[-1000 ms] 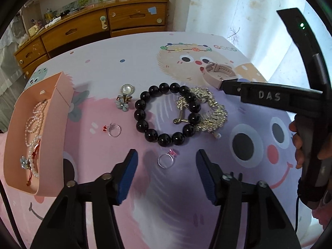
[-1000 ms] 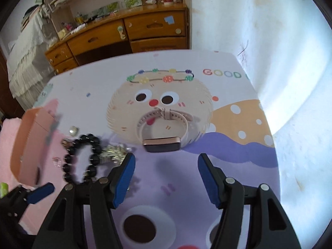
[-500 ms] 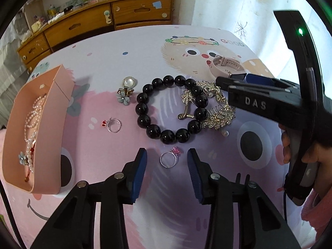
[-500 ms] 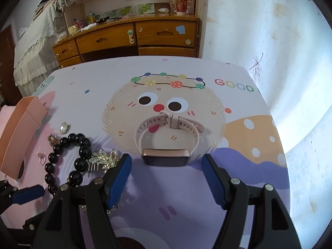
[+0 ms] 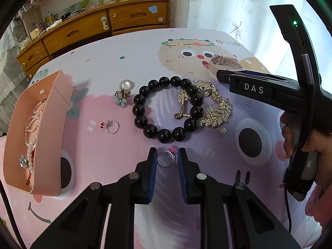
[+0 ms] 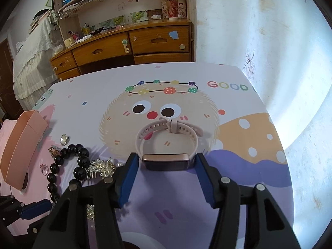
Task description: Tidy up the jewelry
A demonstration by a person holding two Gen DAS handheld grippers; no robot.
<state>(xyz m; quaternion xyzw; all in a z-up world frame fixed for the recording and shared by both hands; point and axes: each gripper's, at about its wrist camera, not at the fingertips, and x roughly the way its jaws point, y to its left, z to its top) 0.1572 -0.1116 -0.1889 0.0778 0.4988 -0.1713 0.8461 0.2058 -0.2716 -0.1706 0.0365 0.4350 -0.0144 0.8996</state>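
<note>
A silver ring with a pink stone (image 5: 172, 149) lies on the cloth between the blue pads of my left gripper (image 5: 166, 151). The jaws are closing and both pads touch the ring. A pale pink wristwatch (image 6: 166, 164) lies buckled on the cloth, its face between the tips of my right gripper (image 6: 166, 155). Those jaws are closing too, with slight gaps beside the watch. The open pink box (image 5: 56, 112) at the left holds a pearl necklace (image 5: 34, 120). A black bead bracelet (image 5: 139, 99), a rhinestone comb (image 5: 217, 112), a red-stone ring (image 5: 102, 125) and a flower brooch (image 5: 122, 95) lie loose.
A cartoon-printed cloth (image 6: 228, 197) covers the table. A wooden dresser (image 5: 124, 20) stands beyond the far edge, and a white curtain hangs at the right. A person's hand (image 5: 290, 137) holds the right gripper's handle at the right of the left wrist view.
The left jaws have narrowed from wide apart until they touch the pink-stone ring. The watch face, earlier ahead of the right pads, now sits between their tips, and those jaws have narrowed a little.
</note>
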